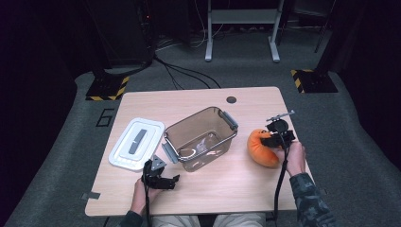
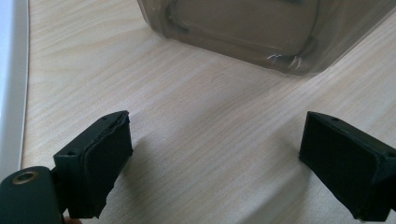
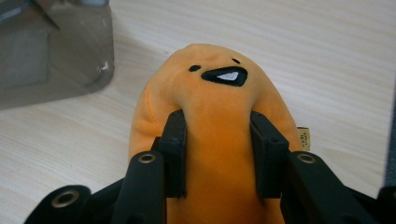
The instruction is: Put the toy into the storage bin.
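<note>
The orange plush toy (image 3: 210, 107) is lying on the table (image 1: 246, 184), right of the clear bin (image 1: 201, 137), and my right gripper (image 3: 217, 135) is pinching it. My left gripper (image 2: 215, 158) is hovering wide open beside the white lid (image 1: 137, 144).

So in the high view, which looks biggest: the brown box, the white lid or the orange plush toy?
1. Brown box, biggest.
2. White lid, a bit smaller.
3. Orange plush toy, smallest, with the right gripper covering part.

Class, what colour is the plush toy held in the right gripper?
Orange, with a black mouth; the plush toy shows best in the right gripper view.
</note>
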The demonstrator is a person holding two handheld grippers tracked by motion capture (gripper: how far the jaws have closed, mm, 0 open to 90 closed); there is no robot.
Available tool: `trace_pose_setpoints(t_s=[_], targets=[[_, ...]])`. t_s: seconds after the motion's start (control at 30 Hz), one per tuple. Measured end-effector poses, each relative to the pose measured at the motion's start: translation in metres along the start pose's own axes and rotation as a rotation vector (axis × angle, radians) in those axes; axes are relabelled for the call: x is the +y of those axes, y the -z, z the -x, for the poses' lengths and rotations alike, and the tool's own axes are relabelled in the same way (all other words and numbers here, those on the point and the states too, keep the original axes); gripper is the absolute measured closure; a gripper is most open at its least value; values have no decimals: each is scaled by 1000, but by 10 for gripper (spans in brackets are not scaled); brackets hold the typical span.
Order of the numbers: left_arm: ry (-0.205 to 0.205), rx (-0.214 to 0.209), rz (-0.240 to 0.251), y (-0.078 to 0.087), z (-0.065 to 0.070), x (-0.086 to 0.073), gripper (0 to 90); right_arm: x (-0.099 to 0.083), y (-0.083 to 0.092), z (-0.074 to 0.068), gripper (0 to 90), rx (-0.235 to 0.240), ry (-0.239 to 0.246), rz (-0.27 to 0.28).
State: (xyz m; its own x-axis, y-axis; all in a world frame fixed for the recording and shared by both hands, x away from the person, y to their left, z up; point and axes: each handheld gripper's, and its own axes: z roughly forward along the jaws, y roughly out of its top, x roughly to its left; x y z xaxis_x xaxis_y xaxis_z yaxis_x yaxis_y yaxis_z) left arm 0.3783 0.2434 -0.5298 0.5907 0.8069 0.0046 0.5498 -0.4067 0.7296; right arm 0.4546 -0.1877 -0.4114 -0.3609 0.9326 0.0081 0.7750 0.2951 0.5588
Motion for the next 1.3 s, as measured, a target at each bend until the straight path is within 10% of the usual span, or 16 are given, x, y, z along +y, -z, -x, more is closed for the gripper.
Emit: trace_pose_setpoints(t_s=[0.3, 0.77, 0.97, 1.3], targets=[[-3, 5, 3, 0, 0, 0, 89, 2, -1, -6, 379, 26, 89, -6], [-4, 1, -2, 0, 0, 0, 89, 9, -3, 29, 115, 172, 186, -28], [-4, 1, -1, 0, 0, 0, 89, 5, -21, 35, 169, 278, 229, -128], [-2, 3, 3, 0, 0, 0, 88, -12, -24, 20, 526, 234, 272, -102]])
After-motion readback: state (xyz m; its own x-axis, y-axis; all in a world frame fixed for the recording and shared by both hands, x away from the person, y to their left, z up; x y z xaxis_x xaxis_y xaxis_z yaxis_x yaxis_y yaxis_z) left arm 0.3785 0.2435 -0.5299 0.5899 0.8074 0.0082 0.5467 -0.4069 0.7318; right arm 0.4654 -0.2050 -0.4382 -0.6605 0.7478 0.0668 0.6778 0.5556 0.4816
